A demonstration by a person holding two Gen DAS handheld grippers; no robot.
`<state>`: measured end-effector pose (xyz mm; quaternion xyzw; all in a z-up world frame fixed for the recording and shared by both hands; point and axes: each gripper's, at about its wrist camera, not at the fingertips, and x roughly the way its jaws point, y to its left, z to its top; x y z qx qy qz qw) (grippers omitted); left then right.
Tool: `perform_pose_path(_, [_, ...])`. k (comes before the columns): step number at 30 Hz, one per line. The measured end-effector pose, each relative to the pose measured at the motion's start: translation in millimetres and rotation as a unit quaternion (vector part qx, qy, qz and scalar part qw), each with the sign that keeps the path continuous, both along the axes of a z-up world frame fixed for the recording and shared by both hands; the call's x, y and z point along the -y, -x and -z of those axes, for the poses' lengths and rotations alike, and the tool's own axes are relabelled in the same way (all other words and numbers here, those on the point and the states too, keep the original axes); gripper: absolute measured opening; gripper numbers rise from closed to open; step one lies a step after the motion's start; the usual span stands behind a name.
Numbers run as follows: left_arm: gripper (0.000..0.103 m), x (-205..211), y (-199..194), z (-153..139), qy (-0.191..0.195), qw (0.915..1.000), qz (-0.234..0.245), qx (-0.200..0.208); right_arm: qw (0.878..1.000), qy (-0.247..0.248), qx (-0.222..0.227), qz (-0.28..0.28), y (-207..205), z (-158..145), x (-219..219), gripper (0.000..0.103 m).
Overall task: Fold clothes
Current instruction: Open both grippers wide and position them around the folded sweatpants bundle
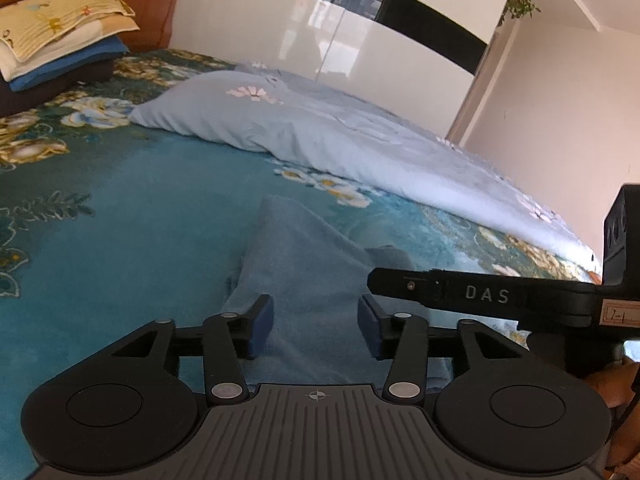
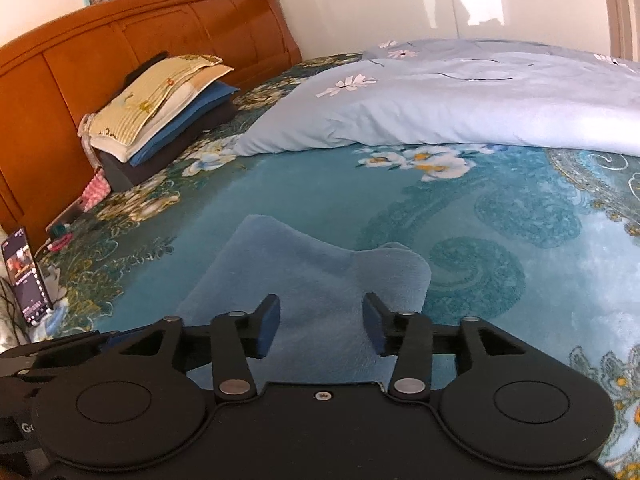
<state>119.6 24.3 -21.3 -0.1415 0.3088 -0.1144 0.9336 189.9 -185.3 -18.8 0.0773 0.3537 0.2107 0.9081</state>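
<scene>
And here we are over the wide bed, its teal floral-patterned bedspread [image 2: 312, 196] filling both views and serving as the folding surface. Along the far side lies a puffy pale-blue duvet with white daisy prints [image 2: 460, 100], pushed back, I'd say, to leave room in front. Up by the orange-brown padded wooden headboard [image 2: 140, 32] sits a neat stack of folded fabrics, yellow patterned on top, then white, blue and dark [image 2: 160, 112], probably parked there out of the way. At the bed's near left edge, a lit smartphone [image 2: 26, 276] leans upright.

Now the main player: the small light-blue soft knit garment [image 2: 320, 280] lies flat on the bedspread right in front of both tools, near the bed's front edge, with one flap laid over at its far right corner, looking part-folded.

The left gripper [image 1: 316, 326] angles down over the garment, blue pads spread apart, cloth visible beneath the gap but nothing pinched. The right gripper [image 2: 322, 326] matches it: tilted downward, jaws parted, pads clear of the fabric. The two sit close side by side; in the left view the right tool's black finger reaches across just beside the left one. Both look poised between grabs, so the next crease needs a fresh hold.
</scene>
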Motion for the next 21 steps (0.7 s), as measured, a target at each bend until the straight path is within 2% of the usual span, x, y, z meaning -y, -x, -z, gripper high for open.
perform_pose_path(6, [0.062,-2.5,7.4,-10.2,0.004,0.9999,-0.009,0.013,1.0,-0.013,0.002,0.006,12.3,-7.6,6.9,0.06])
perform_pose_path(13, [0.074,-5.1,15.1,-18.5,0.008,0.9995,-0.02,0.023,1.0,-0.027,0.004,0.012,28.3,-14.6,15.1,0.072])
perform_pose_path(14, [0.079,-5.8,16.1,-19.0,0.009,0.9994,-0.022,0.024,1.0,-0.026,0.005,0.013,30.6,-15.4,15.6,0.073])
perform_pose_path(16, [0.081,-7.6,18.1,-20.0,0.013,0.9992,-0.026,0.026,0.999,-0.027,0.006,0.016,34.2,-17.3,17.5,0.08])
perform_pose_path(20, [0.084,-11.1,21.2,-19.8,0.015,0.999,-0.035,0.025,0.999,-0.029,0.008,0.02,40.3,-20.4,21.5,0.086])
perform_pose_path(21, [0.084,-12.2,21.8,-19.6,0.016,0.9989,-0.037,0.024,0.999,-0.027,0.01,0.02,42.1,-21.1,22.3,0.091])
